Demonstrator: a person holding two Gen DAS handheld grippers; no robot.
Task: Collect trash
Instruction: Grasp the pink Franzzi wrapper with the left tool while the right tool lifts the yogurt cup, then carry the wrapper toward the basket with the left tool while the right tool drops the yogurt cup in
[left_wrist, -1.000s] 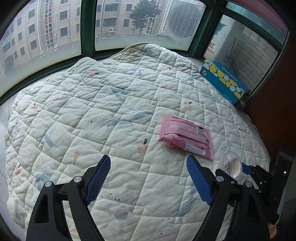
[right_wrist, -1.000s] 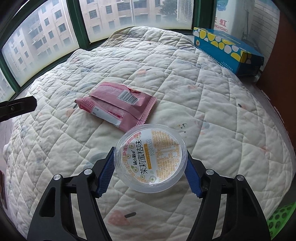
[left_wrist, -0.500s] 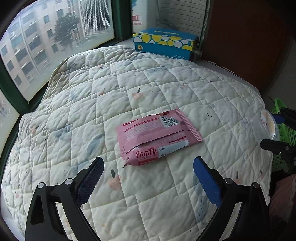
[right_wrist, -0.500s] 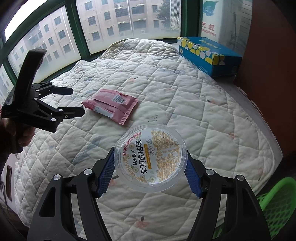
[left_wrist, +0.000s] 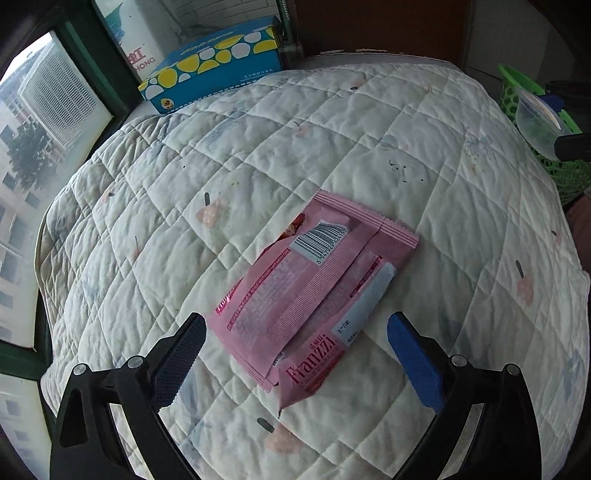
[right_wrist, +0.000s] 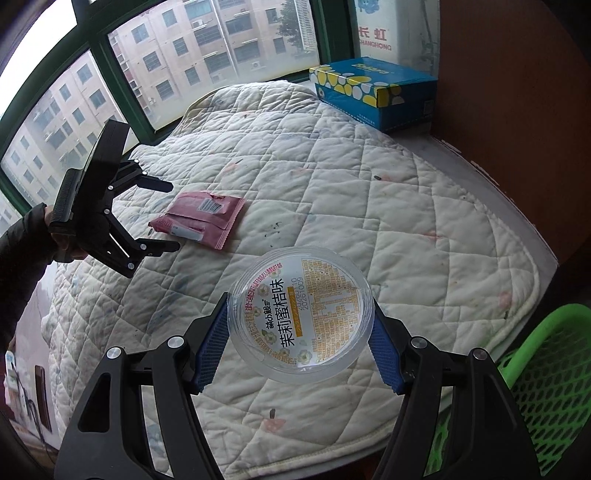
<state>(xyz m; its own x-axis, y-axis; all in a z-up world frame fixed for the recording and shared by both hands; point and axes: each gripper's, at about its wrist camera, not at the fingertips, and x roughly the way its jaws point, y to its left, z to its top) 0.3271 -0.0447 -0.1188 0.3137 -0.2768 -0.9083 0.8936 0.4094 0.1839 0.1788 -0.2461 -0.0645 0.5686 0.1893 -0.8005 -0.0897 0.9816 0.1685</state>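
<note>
Pink wrapper (left_wrist: 314, 291) on quilt (left_wrist: 332, 147), between spread left jaws

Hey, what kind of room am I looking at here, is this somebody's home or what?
Most likely a lived-in room in an upper-floor flat: a white quilted pad covers a bay-window ledge or bed, green-framed windows look out on apartment blocks, and a blue spotted tissue box sits in the corner.

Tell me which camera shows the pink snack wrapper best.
The left wrist view. The pink snack wrapper lies large and close on the quilt, just ahead of the open left tongs, with barcode and Franzzi lettering readable. The right wrist view shows it small and far off, beyond the plastic cup gripped by the right tongs.
</note>
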